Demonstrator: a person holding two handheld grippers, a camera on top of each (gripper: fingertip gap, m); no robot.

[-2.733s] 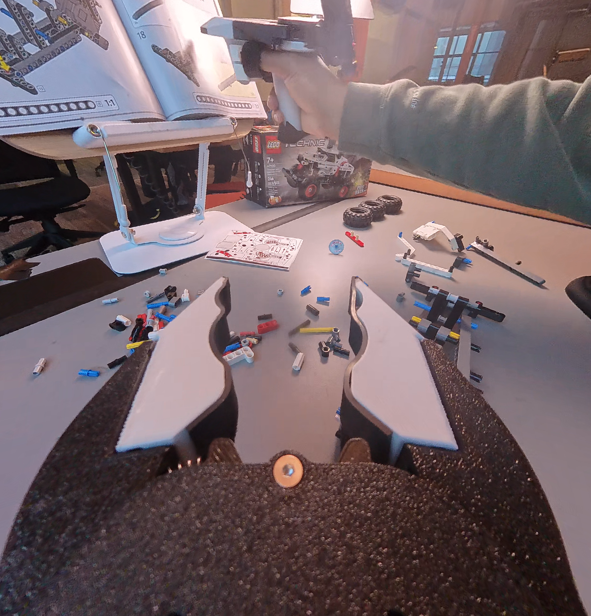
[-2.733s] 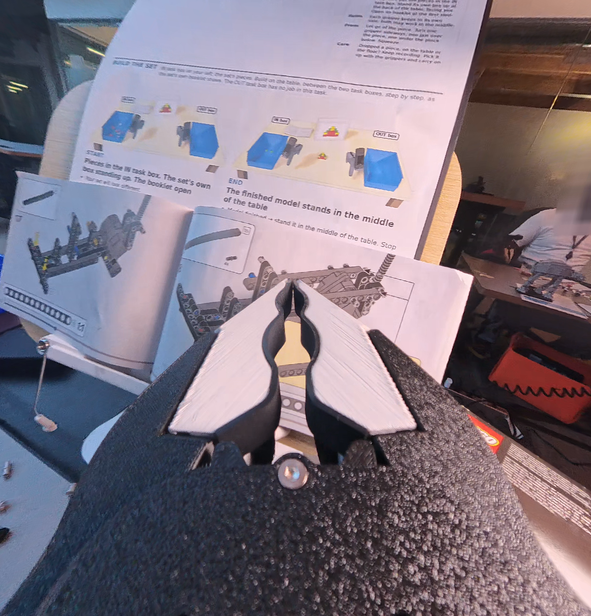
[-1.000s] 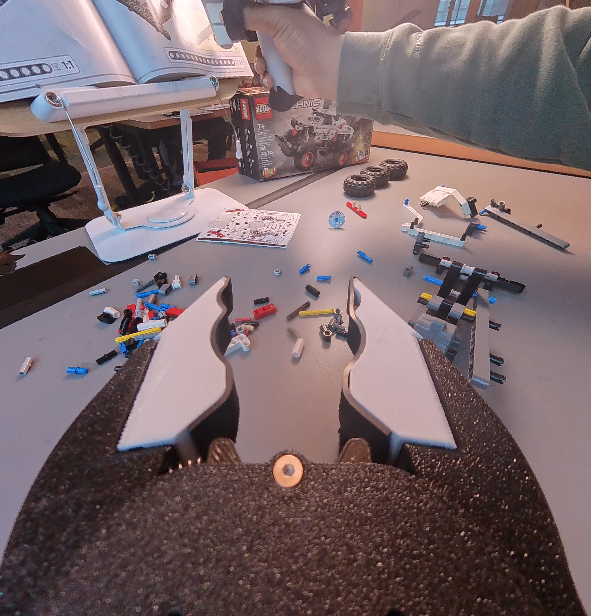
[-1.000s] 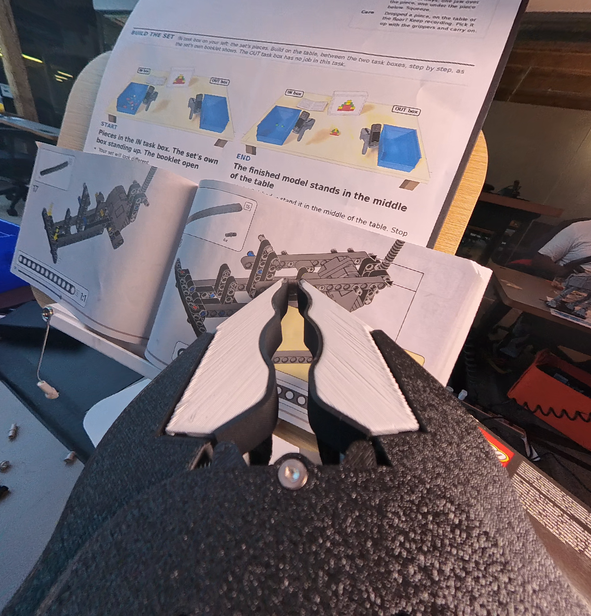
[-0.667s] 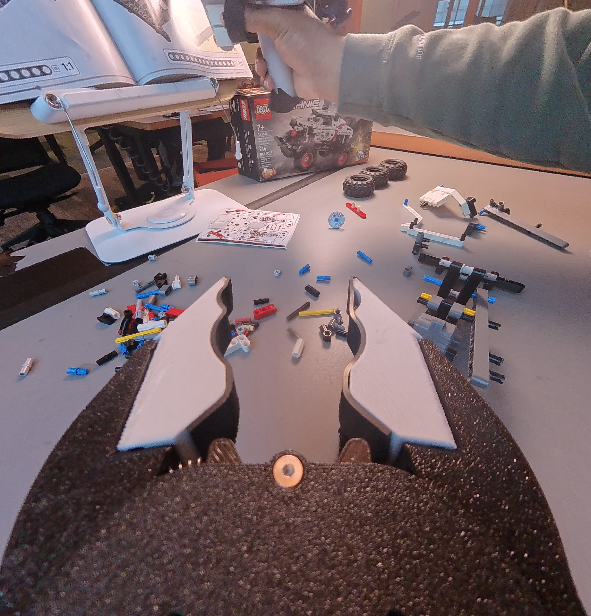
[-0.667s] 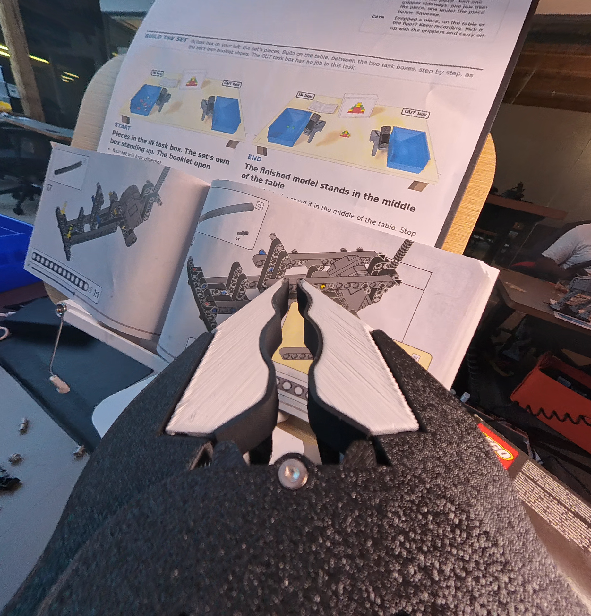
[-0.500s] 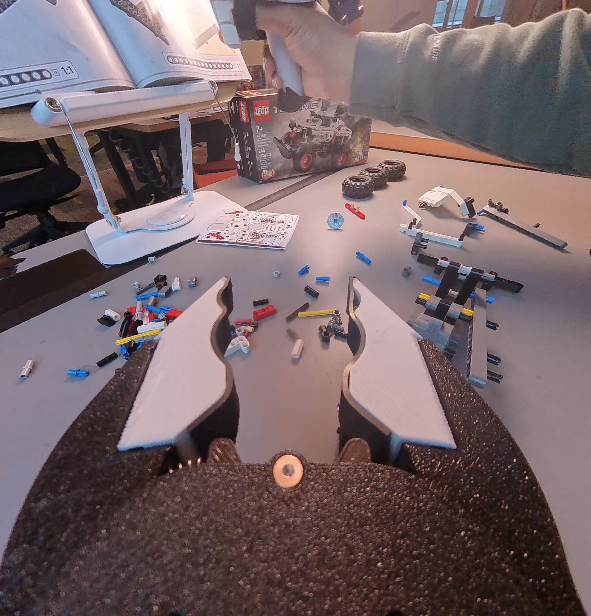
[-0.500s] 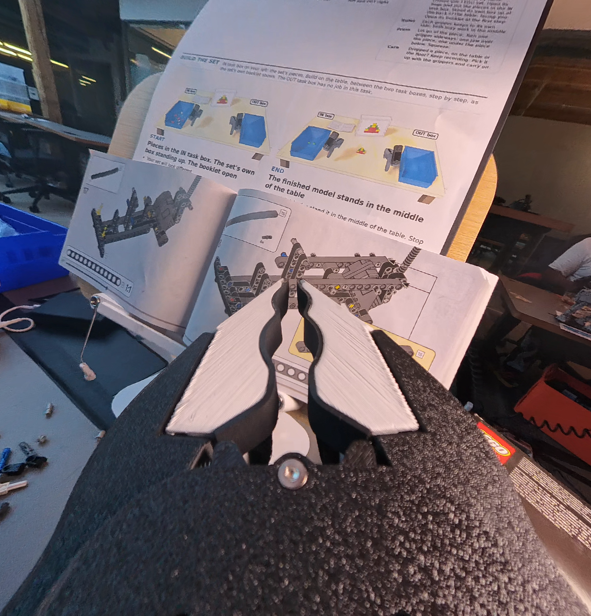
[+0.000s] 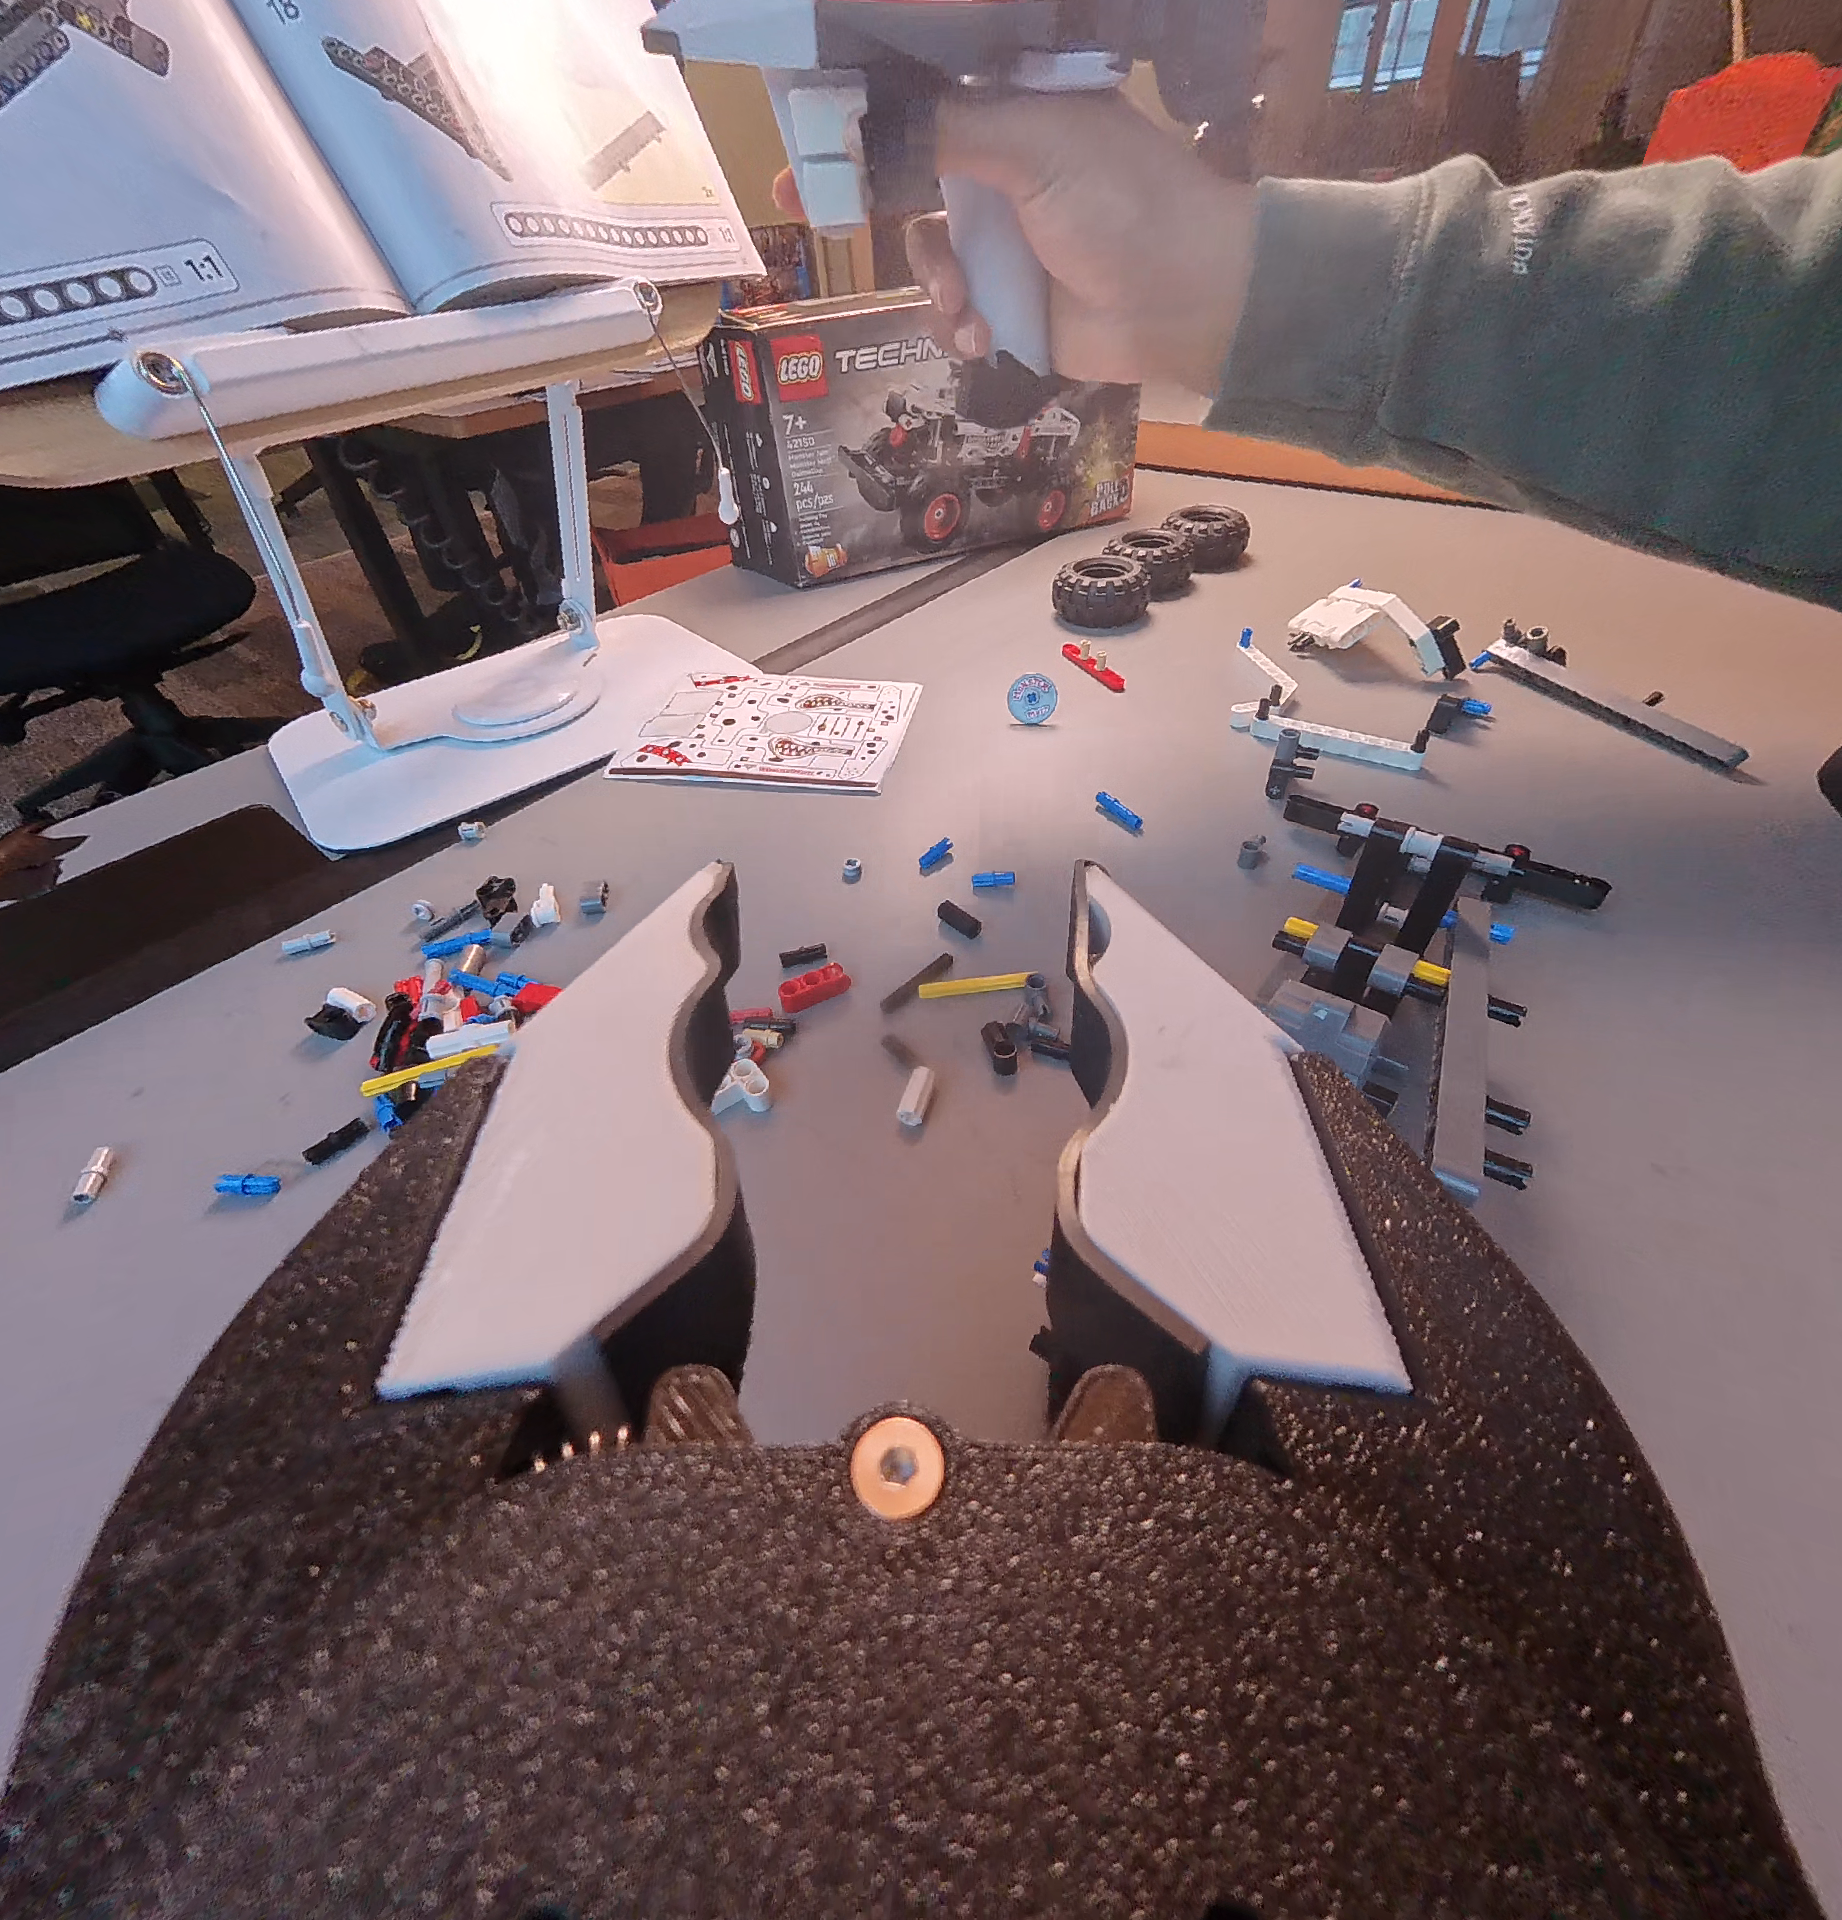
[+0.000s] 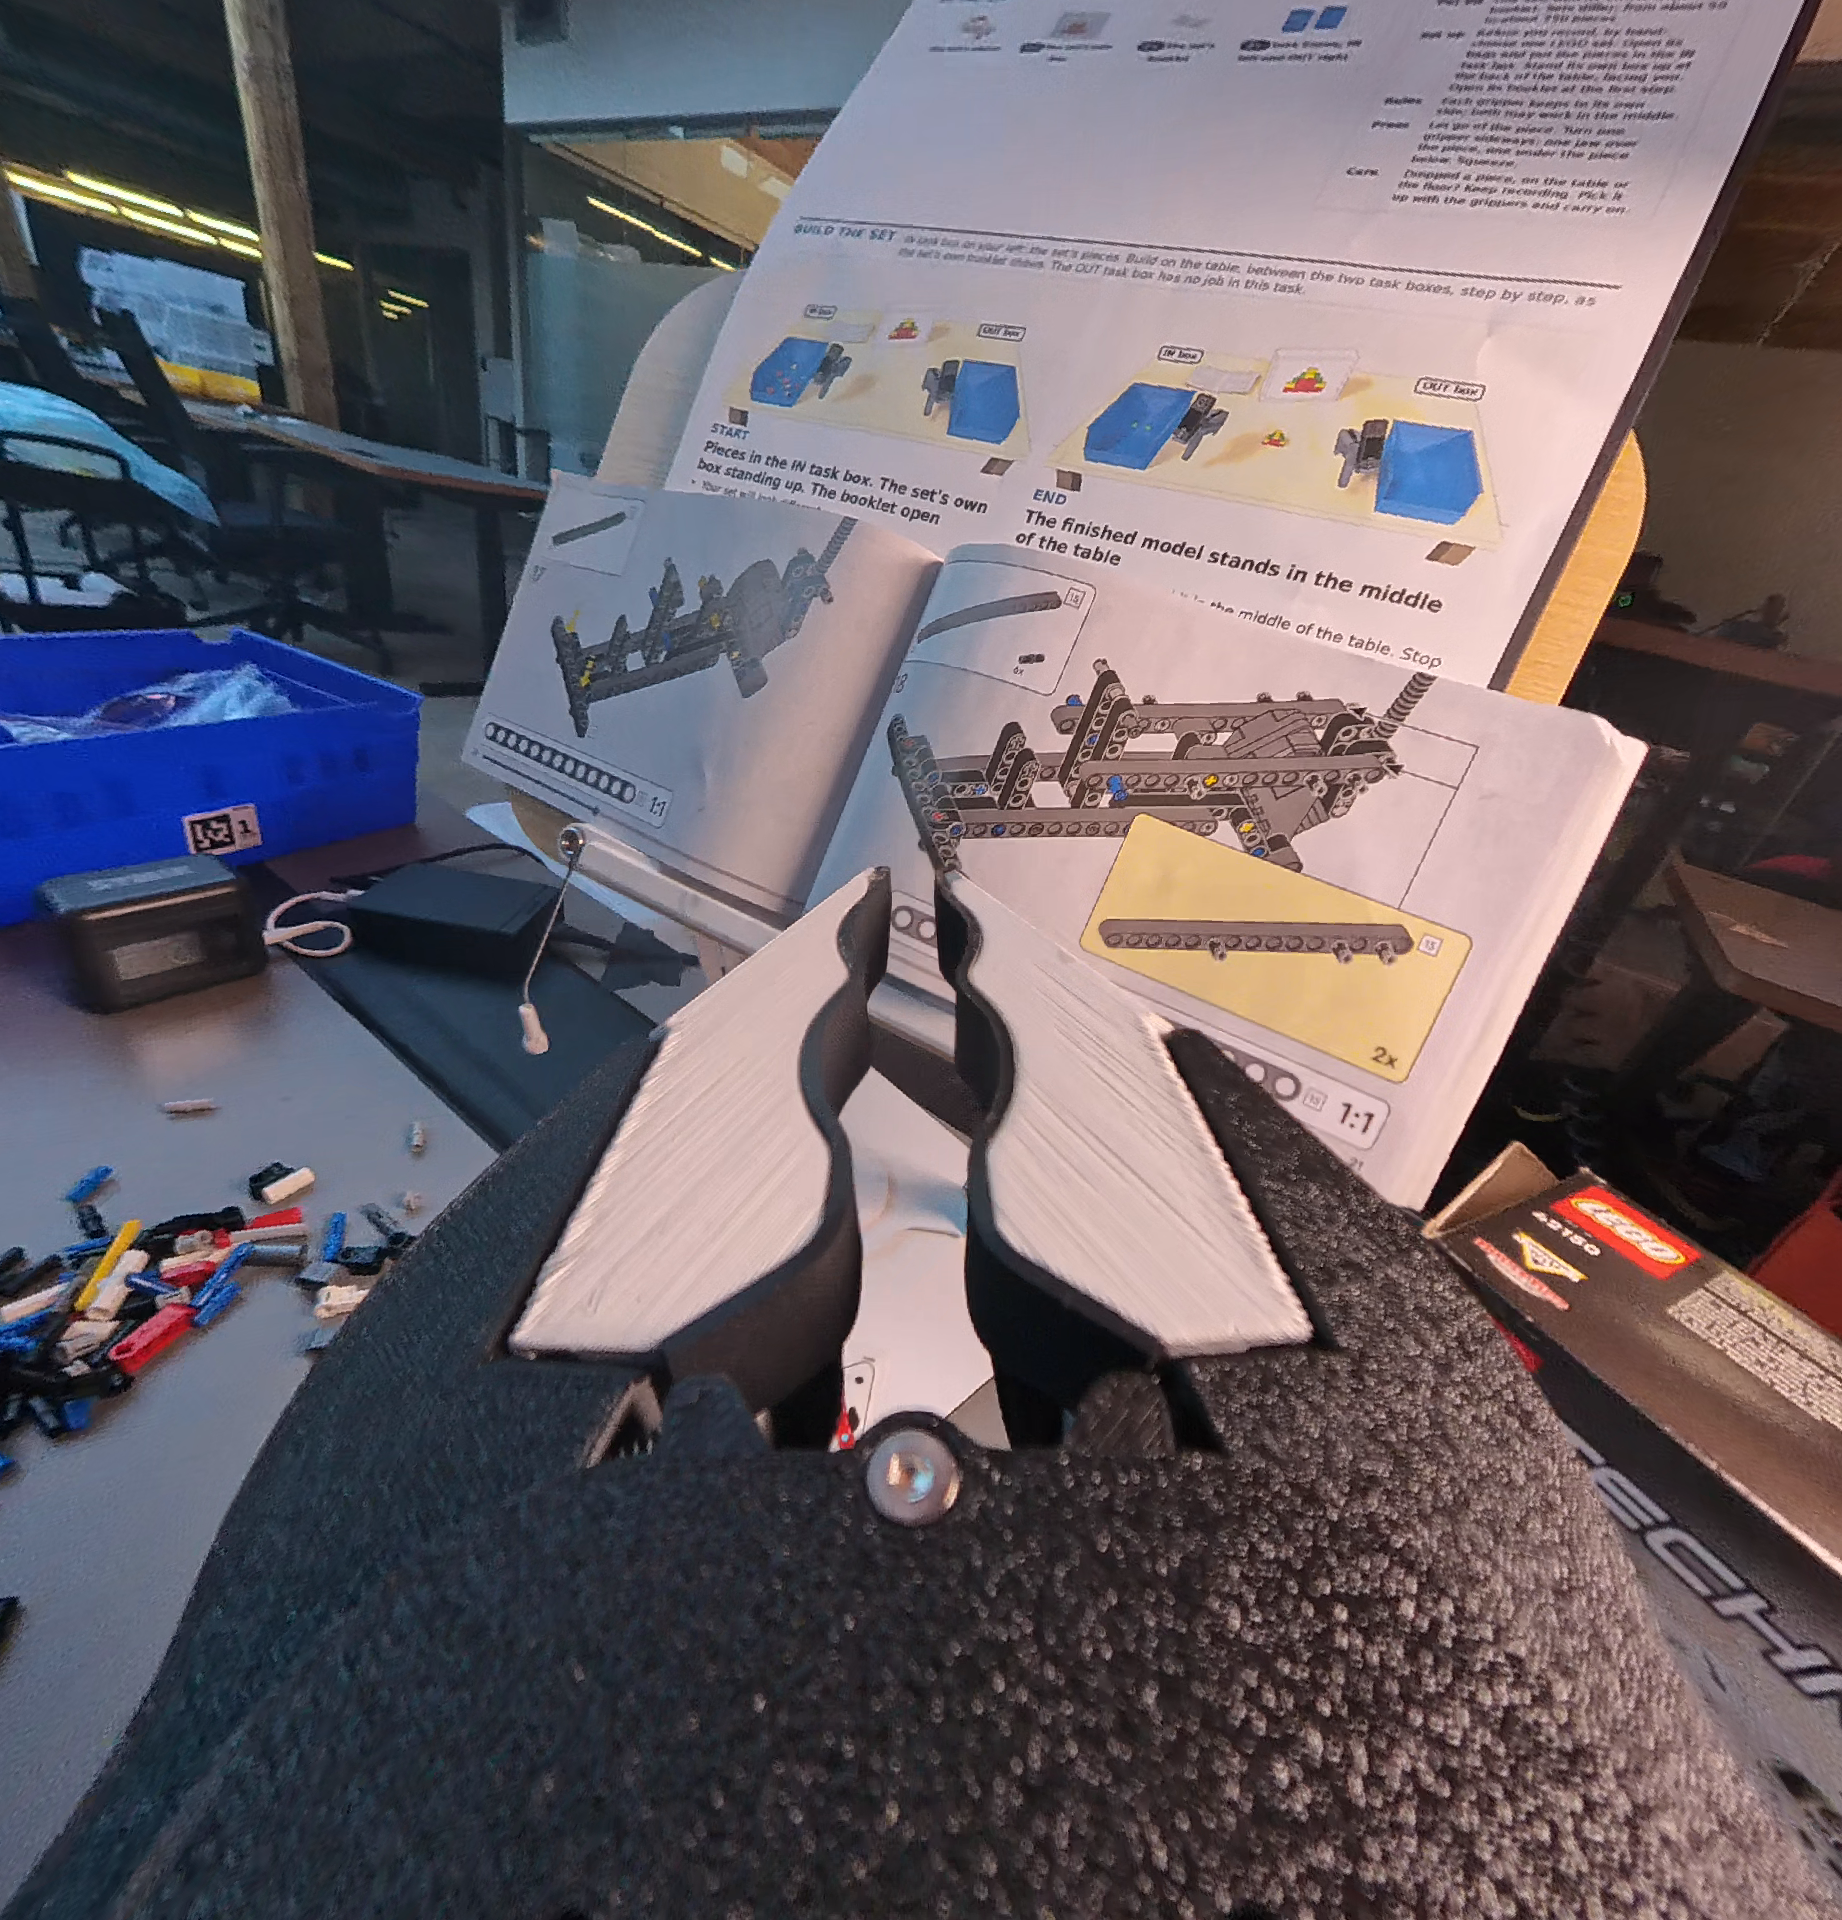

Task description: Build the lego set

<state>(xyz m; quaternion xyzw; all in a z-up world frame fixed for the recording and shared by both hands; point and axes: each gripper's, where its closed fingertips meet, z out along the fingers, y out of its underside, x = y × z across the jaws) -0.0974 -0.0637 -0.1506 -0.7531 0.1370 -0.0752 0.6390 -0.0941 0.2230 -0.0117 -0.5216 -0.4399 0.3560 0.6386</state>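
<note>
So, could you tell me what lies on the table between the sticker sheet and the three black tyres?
In the left wrist view, a round blue disc and a small red piece lie between the sticker sheet and the tyres; otherwise bare table.

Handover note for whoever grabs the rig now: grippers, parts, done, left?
Left hand-held gripper: open, empty, low over the table.
Right hand-held gripper: nearly shut, empty, raised toward the open booklet on its stand.
Parts: loose pile on the left, half-built chassis on the right, three tyres near the set box, sticker sheet unused.
Done: partial frame only.
Left: most of the build, wheels included.
</note>
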